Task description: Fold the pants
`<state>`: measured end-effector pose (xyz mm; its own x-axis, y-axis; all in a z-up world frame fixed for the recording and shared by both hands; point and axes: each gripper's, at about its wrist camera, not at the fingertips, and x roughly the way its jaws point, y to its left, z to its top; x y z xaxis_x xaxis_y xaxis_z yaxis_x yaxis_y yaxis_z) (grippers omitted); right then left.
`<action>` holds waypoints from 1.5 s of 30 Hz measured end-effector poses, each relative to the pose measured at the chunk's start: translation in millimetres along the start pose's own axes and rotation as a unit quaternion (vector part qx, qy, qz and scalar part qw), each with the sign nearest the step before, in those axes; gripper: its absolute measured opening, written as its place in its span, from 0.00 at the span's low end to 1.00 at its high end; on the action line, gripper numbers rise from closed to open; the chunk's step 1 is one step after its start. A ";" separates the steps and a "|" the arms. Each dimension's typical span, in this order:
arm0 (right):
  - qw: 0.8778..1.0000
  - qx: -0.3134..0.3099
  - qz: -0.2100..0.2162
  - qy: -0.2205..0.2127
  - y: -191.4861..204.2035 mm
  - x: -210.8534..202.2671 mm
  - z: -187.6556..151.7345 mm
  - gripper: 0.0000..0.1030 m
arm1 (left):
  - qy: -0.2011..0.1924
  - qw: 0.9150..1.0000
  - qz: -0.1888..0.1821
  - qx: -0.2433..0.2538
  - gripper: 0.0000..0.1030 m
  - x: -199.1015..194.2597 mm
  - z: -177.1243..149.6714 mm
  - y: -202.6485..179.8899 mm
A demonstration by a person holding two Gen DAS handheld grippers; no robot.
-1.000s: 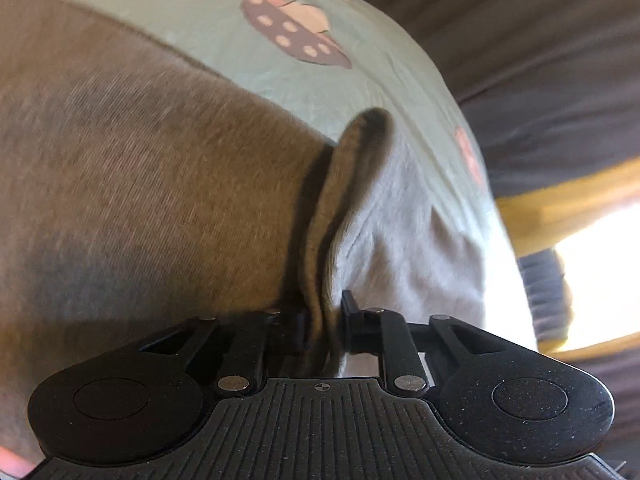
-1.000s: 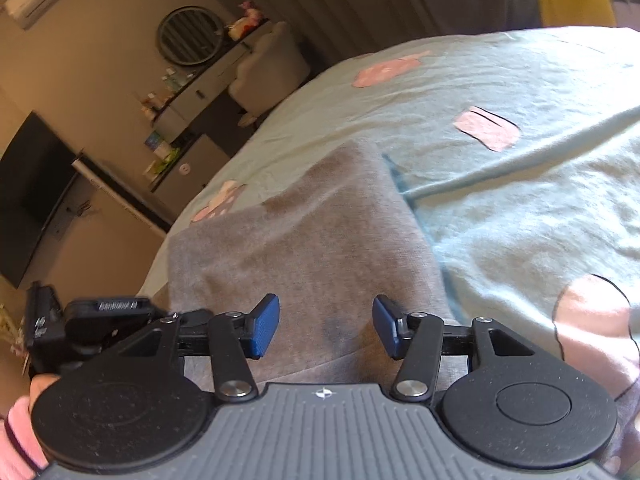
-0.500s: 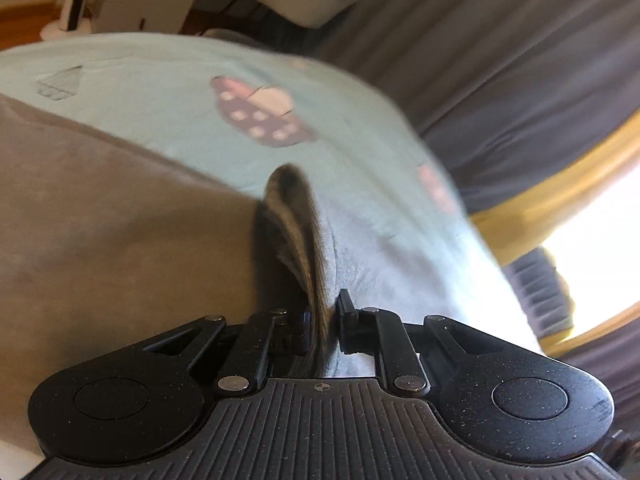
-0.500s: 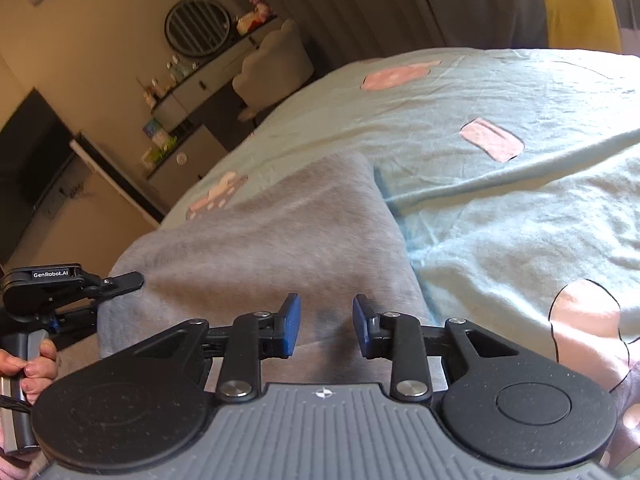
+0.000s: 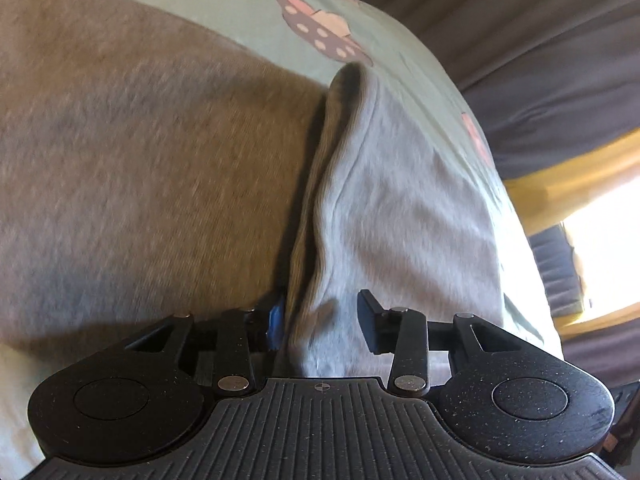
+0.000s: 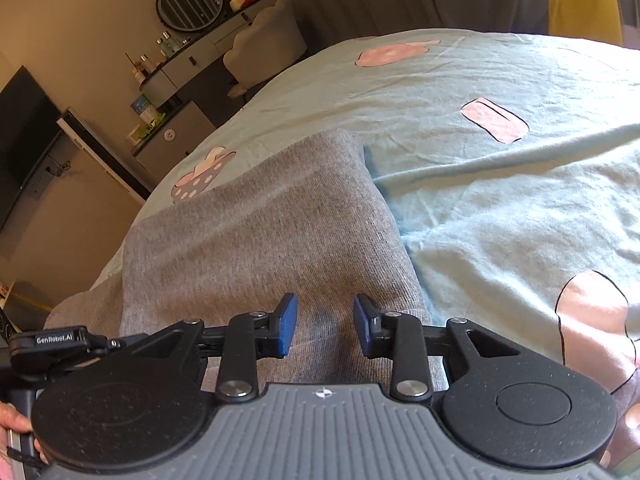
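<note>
- Left wrist view: the left tool (image 5: 320,318) has its blue-padded jaws apart, with a raised ridge of the grey pants (image 5: 160,152) standing between them. The fabric leans against the left pad; the right pad stands clear of it, so nothing is clamped.
- The ridge (image 5: 340,152) runs away from the tool as an upright fold, its far end curling over near a spotted mushroom print (image 5: 320,28).
- Left of the ridge the pants lie flat and broad; right of it a paler grey panel slopes down to the bed's edge.
- Beyond lies the pale green bedsheet (image 5: 248,12), then dark curtains (image 5: 540,52) and a bright window strip at the far right.
- Right wrist view: the right tool (image 6: 323,328) hovers low over the pants (image 6: 272,240), jaws parted with a clear gap, gripping nothing. Whether the pads touch the cloth cannot be told.
- At the lower left edge the left tool (image 6: 48,340) shows as a black body with a label, a hand (image 6: 16,424) beneath it.
- The pants lie folded on the bed, their right edge straight against the wrinkled sheet (image 6: 500,200), the far corner pointing toward a pink patch print (image 6: 494,120).
- Farther off stand a dresser (image 6: 188,64) with bottles, a round mirror (image 6: 190,2), a pale chair (image 6: 264,48) and a dark screen (image 6: 24,132) on the wall.
</note>
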<state>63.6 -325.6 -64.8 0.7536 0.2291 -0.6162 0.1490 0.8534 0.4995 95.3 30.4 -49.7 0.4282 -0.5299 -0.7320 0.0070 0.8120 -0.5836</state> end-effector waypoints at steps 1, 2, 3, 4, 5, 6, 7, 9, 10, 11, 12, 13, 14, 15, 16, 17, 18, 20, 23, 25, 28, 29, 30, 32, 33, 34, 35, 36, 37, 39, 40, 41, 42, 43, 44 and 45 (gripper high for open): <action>1.000 -0.001 -0.001 0.000 0.9 0.7 0.1 0.31 | 0.000 1.000 -0.003 -0.007 0.41 2.2 -3.1 2.2; 1.000 -0.003 -0.001 0.000 1.5 1.0 0.2 0.31 | -0.002 1.000 -0.007 -0.015 0.41 2.6 -4.1 4.0; 1.000 -0.003 -0.001 0.000 1.7 1.0 0.3 0.31 | -0.002 1.000 -0.011 -0.022 0.41 3.4 -3.1 5.8; 1.000 -0.003 -0.001 -0.001 1.9 0.6 0.4 0.31 | -0.001 0.999 -0.015 -0.031 0.39 3.2 -1.9 8.0; 1.000 -0.004 -0.002 -0.003 2.3 -0.4 0.2 0.32 | 0.001 0.999 -0.019 -0.041 0.37 1.3 -2.0 11.1; 1.000 -0.006 -0.003 -0.006 3.2 -1.7 -0.2 0.34 | 0.002 0.998 -0.024 -0.051 0.37 -0.5 -2.0 14.7; 1.000 -0.009 -0.005 -0.009 5.2 -2.2 -0.3 0.36 | 0.005 0.998 -0.027 -0.061 0.35 -0.6 -2.9 18.2; 1.000 -0.015 -0.009 -0.012 6.9 -3.0 -0.8 0.39 | 0.010 0.997 -0.024 -0.078 0.32 -0.3 -2.9 22.6; 1.000 -0.018 -0.011 -0.012 7.9 -3.0 -0.9 0.39 | 0.009 0.996 -0.023 -0.084 0.32 -1.3 -2.9 25.2; 1.000 -0.020 -0.014 -0.012 9.1 -3.1 -1.0 0.39 | 0.006 0.996 -0.026 -0.087 0.36 -3.5 -3.8 28.0; 1.000 -0.022 -0.017 -0.013 10.1 -3.8 -1.4 0.40 | 0.003 0.996 -0.029 -0.090 0.38 -5.8 -5.4 30.3; 0.999 -0.023 -0.018 -0.014 10.7 -4.5 -1.6 0.40 | 0.001 0.995 -0.031 -0.090 0.41 -7.5 -6.8 32.2; 0.999 -0.023 -0.018 -0.015 11.1 -5.3 -2.1 0.41 | 0.001 0.996 -0.032 -0.088 0.44 -8.6 -7.6 32.9; 0.999 -0.023 -0.019 -0.016 11.2 -6.0 -2.4 0.42 | 0.001 0.996 -0.032 -0.085 0.45 -9.5 -8.2 33.0; 0.999 -0.023 -0.019 -0.017 11.3 -6.4 -2.6 0.43 | 0.001 0.996 -0.034 -0.084 0.47 -10.2 -8.8 33.3; 0.999 -0.024 -0.021 -0.017 11.8 -6.7 -2.7 0.46 | 0.001 0.996 -0.039 -0.086 0.51 -9.4 -9.4 33.6; 0.999 -0.026 -0.022 -0.017 12.1 -6.5 -2.9 0.47 | 0.004 0.995 -0.049 -0.090 0.52 -8.3 -10.3 34.9; 0.999 -0.034 -0.027 -0.015 14.8 -5.4 -3.5 0.49 | 0.020 0.992 -0.073 -0.097 0.51 -0.8 -12.1 39.0; 0.998 -0.046 -0.034 -0.015 19.2 -4.3 -4.5 0.52 | 0.025 0.991 -0.081 -0.105 0.36 4.5 -12.8 43.8; 0.998 -0.051 -0.036 -0.018 21.2 -5.0 -5.5 0.54 | 0.026 0.991 -0.076 -0.107 0.19 6.2 -12.0 46.2; 0.998 -0.053 -0.039 -0.022 23.4 -7.4 -7.9 0.56 | 0.009 0.992 -0.082 -0.092 0.16 0.5 -12.2 44.1; 0.997 -0.055 -0.041 -0.025 24.4 -9.0 -8.8 0.58 | -0.001 0.993 -0.083 -0.079 0.15 -3.3 -11.8 40.3; 0.997 -0.058 -0.042 -0.030 25.6 -11.1 -9.9 0.60 | -0.021 0.994 -0.084 -0.065 0.15 -10.8 -11.7 36.2; 0.997 -0.061 -0.039 -0.039 27.1 -15.7 -12.3 0.62 | -0.049 0.992 -0.098 -0.064 0.14 -23.2 -11.5 34.2; 0.996 -0.062 -0.037 -0.043 27.5 -17.4 -13.0 0.63 | -0.060 0.992 -0.094 -0.063 0.14 -27.7 -11.6 34.5; 0.996 -0.062 -0.035 -0.044 27.3 -18.4 -13.5 0.64 | -0.071 0.993 -0.074 -0.054 0.15 -32.0 -11.8 33.8; 0.997 -0.062 -0.034 -0.045 26.9 -18.5 -13.3 0.65 | -0.078 0.995 -0.047 -0.041 0.17 -32.8 -12.2 31.9; 0.997 -0.062 -0.034 -0.043 26.4 -17.6 -12.8 0.67 | -0.083 0.996 0.003 -0.020 0.17 -31.5 -12.6 28.5; 0.997 -0.061 -0.039 -0.040 25.8 -15.9 -11.9 0.67 | -0.085 0.996 0.042 -0.005 0.26 -30.1 -13.0 27.5; 0.997 -0.055 -0.040 -0.033 23.9 -12.1 -9.9 0.67 | -0.085 0.995 0.038 -0.018 0.36 -31.2 -12.7 31.4; 0.997 -0.051 -0.040 -0.031 22.8 -10.9 -9.1 0.67 | -0.088 0.995 0.023 -0.036 0.50 -34.9 -11.4 34.7; 0.998 -0.048 -0.039 -0.031 21.9 -10.3 -8.7 0.68 | -0.098 0.994 0.016 -0.055 0.60 -41.6 -10.3 38.7; 0.998 -0.044 -0.038 -0.031 20.7 -10.1 -8.4 0.68 | -0.115 0.991 0.015 -0.070 0.61 -50.7 -8.9 43.2; 0.998 -0.041 -0.036 -0.031 20.1 -10.2 -8.3 0.68 | -0.135 0.987 0.019 -0.085 0.65 -61.7 -6.4 48.4; 0.998 -0.038 -0.035 -0.031 19.2 -10.4 -8.1 0.68 | -0.151 0.983 0.025 -0.102 0.72 -72.4 -3.0 53.8; 0.998 -0.036 -0.033 -0.032 18.5 -10.4 -8.2 0.68 | -0.164 0.979 0.030 -0.118 0.74 -83.0 0.3 60.0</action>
<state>53.2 -308.4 -54.2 0.7829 0.1426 -0.6055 0.1552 0.8979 0.4120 60.5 123.2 -23.8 0.6891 -0.3447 -0.6375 -0.2190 0.7395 -0.6365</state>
